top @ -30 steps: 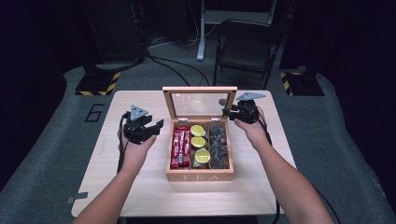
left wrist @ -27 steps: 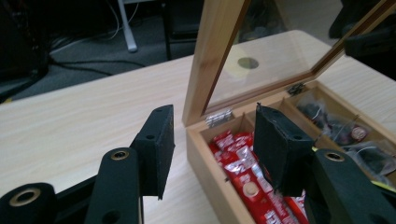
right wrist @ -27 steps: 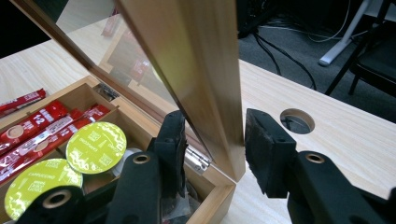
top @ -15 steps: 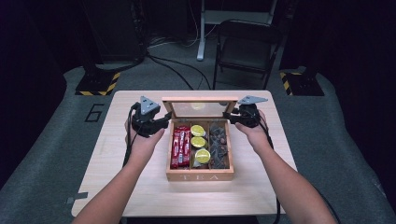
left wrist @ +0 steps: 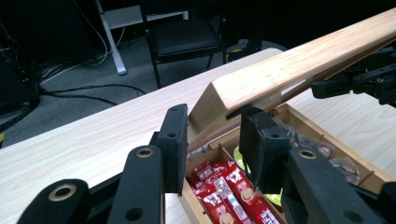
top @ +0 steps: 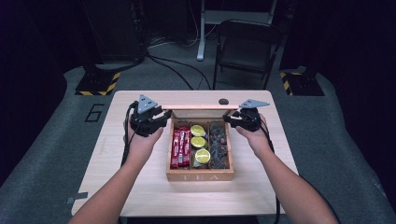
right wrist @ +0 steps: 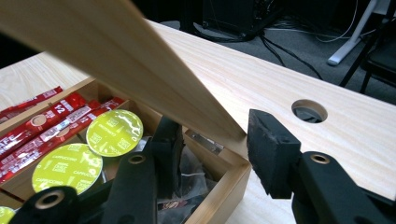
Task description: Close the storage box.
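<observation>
An open wooden tea box (top: 200,176) sits mid-table with red sachets (top: 180,147), green capsules (top: 200,142) and dark tea bags (top: 218,144) inside. Its hinged lid (top: 201,107) hangs tilted low over the back of the box. My left gripper (top: 163,116) is at the lid's left corner. In the left gripper view the jaws (left wrist: 212,135) have just been closing and touch both sides of the lid (left wrist: 289,70). My right gripper (top: 229,119) holds the right corner. Its jaws (right wrist: 212,140) have just been opening slightly, with the lid (right wrist: 140,60) still between them.
A round cable hole (top: 223,101) lies in the tabletop just behind the box. A black folding chair (top: 245,46) and cables stand on the floor beyond the table's far edge. Bare wood (top: 116,168) lies to either side of the box.
The lid has swung down from upright to a low tilt. My left hand rose and moved in to the lid's left corner, its jaws narrowing around it. The right hand kept its place.
</observation>
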### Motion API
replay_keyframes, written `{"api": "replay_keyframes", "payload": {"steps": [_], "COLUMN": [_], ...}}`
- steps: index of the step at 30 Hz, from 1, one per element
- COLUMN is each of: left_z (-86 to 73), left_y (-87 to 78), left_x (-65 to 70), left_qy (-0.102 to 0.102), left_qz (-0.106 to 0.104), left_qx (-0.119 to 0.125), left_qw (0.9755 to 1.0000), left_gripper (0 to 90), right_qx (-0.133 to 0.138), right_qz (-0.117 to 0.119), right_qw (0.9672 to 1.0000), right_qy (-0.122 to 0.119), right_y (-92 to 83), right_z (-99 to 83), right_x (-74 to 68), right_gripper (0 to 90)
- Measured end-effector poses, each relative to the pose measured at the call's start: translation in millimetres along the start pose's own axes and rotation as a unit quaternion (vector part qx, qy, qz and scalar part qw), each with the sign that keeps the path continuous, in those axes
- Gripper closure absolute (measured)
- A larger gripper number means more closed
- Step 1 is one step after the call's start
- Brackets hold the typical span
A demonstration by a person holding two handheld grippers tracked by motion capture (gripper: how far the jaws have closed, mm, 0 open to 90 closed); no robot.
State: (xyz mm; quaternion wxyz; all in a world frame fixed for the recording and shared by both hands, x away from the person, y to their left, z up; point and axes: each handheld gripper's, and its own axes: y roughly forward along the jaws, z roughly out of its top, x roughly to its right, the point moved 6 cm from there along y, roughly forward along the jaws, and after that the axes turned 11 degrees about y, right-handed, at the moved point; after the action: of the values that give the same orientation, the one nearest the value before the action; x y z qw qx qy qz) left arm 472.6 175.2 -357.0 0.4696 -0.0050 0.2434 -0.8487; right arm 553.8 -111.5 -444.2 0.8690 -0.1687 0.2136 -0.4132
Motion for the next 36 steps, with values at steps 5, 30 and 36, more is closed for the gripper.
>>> {"api": "replay_keyframes", "payload": {"steps": [5,30,36], "left_z": [-5.8,-33.2,-37.8], "left_y": [-3.8,-16.1,-17.7], "left_x": [4.4,24.2,27.5], "left_qy": [0.005,0.004,0.001], "left_qz": [-0.003,-0.012,-0.013], "left_qx": [-0.001,0.005,0.004], "left_qw": [1.0,0.9999,0.9999], "left_gripper": [62.3,61.3,61.2], "right_qx": [0.006,0.015,0.022], "right_qz": [0.003,0.004,0.011], "right_qw": [1.0,0.9999,0.9997], "right_qy": [0.004,0.004,0.006], "right_y": [-4.9,-46.5,-55.6], "right_z": [-4.1,-27.5,-31.8], "right_x": [-2.5,-33.9,-35.3], "right_gripper": [54.9,44.3,44.2]}}
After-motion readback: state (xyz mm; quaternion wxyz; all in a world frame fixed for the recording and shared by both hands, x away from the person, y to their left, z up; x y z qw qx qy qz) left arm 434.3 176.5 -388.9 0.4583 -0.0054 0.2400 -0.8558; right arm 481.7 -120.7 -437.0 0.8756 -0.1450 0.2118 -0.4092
